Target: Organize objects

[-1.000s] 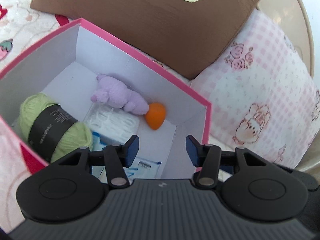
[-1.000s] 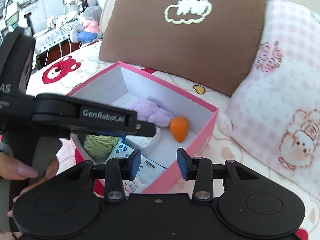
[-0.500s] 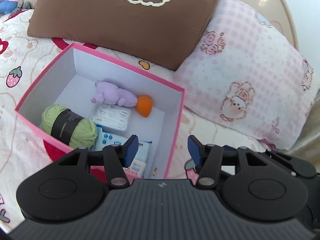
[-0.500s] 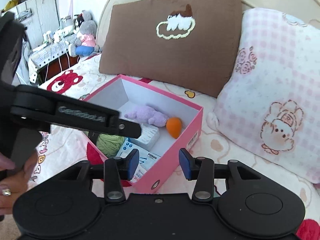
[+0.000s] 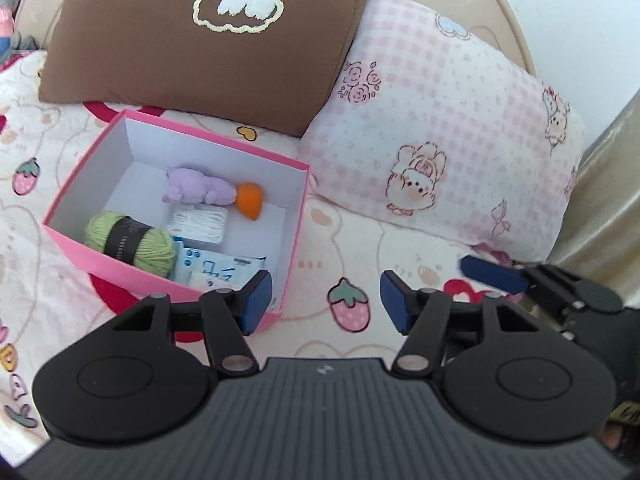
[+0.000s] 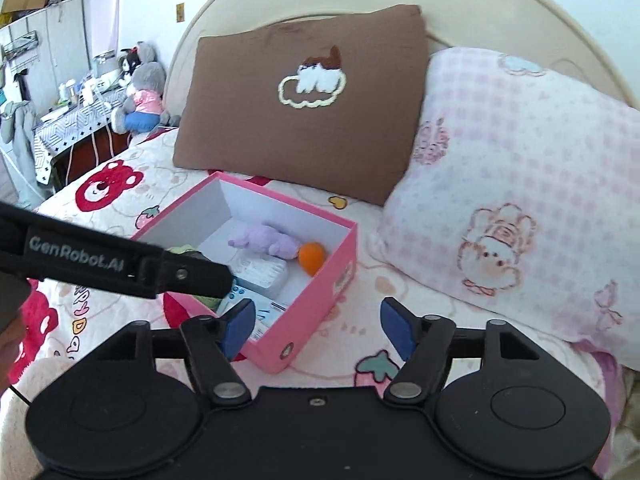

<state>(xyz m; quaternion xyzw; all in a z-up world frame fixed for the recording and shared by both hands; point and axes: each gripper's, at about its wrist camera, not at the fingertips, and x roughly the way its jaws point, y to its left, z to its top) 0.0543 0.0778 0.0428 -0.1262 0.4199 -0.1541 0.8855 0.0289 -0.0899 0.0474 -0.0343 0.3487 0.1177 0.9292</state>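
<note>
The pink box sits open on the bed, at ten o'clock from the left claw. It holds yarn, a purple plush, an orange toy and packets, packed side by side to fit. Both claws, left and right, are opening and empty, clear of the box; sorting looks finished. Pillows lie at twelve.

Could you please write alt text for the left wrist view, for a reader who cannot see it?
An open pink cardboard box sits on a cartoon-print bedspread, holding a green yarn ball, purple plush toy and orange sponge. The left gripper hangs empty before it, jaws opening, with brown and pink pillows behind.
</note>
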